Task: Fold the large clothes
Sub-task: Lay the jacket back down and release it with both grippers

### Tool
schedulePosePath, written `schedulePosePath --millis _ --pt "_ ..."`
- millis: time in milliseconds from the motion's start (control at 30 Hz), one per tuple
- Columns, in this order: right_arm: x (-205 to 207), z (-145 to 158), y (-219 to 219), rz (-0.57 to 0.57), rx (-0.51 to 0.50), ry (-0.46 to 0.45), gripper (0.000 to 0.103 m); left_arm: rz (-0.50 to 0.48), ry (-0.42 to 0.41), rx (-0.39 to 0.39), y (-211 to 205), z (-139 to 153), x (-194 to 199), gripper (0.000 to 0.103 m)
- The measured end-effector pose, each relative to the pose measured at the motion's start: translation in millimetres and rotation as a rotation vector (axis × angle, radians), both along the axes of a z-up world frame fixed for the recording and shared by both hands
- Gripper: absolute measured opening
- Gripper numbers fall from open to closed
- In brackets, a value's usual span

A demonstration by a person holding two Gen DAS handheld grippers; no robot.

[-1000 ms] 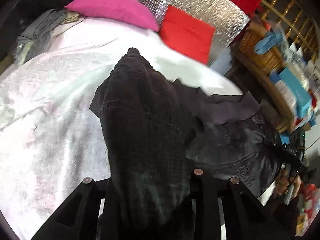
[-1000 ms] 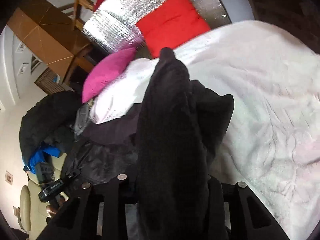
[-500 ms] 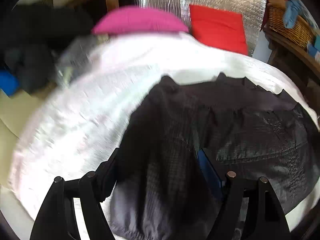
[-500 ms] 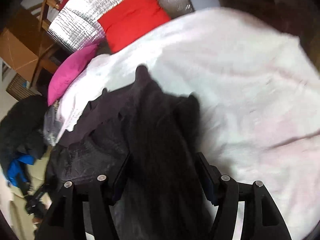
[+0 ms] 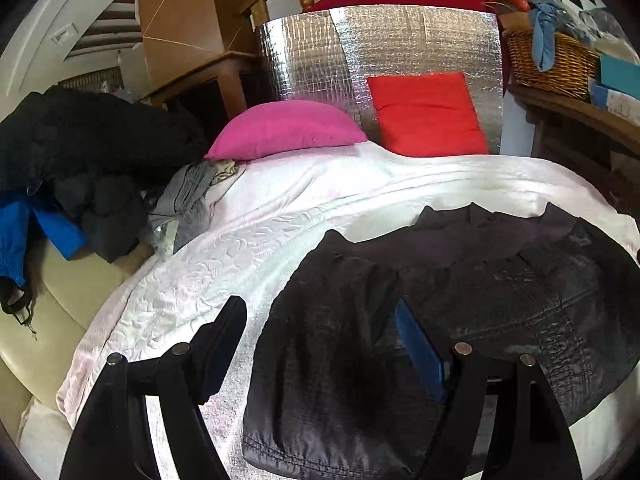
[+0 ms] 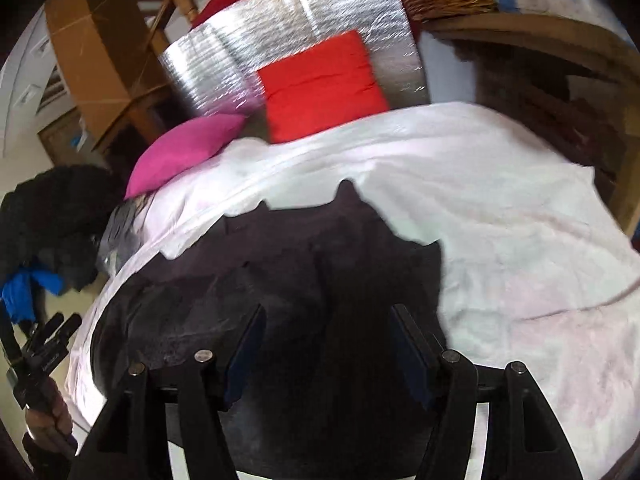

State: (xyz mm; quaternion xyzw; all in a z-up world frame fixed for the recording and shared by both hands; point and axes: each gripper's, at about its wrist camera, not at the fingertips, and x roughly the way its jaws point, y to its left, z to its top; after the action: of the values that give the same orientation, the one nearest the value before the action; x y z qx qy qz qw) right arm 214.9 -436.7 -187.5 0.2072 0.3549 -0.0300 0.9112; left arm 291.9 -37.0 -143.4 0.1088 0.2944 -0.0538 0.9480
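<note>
Now the dark garment (image 5: 460,280) lies spread on the white bedspread (image 5: 248,248), on the near part of the bed, with one sleeve or flap (image 5: 328,344) folded down toward the camera in the left wrist view. Its far edge is jagged, with small peaks of cloth, and beyond it runs a broad bare stretch of bedspread up to the pink cushion (image 5: 284,130) and the red cushion (image 5: 428,114). The left gripper (image 5: 320,340) has its jaws spread wide; the folded flap lies between them, below the fingers, and neither pad presses it. The right gripper (image 6: 328,332) also has its jaws spread over the garment (image 6: 304,280), with cloth beneath the gap and no pinch. To the right of the garment in the right wrist view, the bedspread (image 6: 520,240) is open and smooth out to its edge. At the left edge of the bed sits a heap of dark and blue clothes (image 5: 72,176), and a wicker basket (image 5: 556,60) stands on the wooden ledge at the far right.
</note>
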Motion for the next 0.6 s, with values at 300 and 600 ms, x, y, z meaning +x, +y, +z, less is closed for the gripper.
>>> schedulePosePath --millis 300,600 --pt "17.4 -31.5 6.1 0.006 0.006 0.111 0.067 -0.014 0.0 0.013 -6.3 -3.2 2.0 0.078" --pt "26.3 -49.6 -4.0 0.004 0.03 0.189 0.066 -0.018 0.02 0.016 -9.3 -7.6 7.0 0.078"
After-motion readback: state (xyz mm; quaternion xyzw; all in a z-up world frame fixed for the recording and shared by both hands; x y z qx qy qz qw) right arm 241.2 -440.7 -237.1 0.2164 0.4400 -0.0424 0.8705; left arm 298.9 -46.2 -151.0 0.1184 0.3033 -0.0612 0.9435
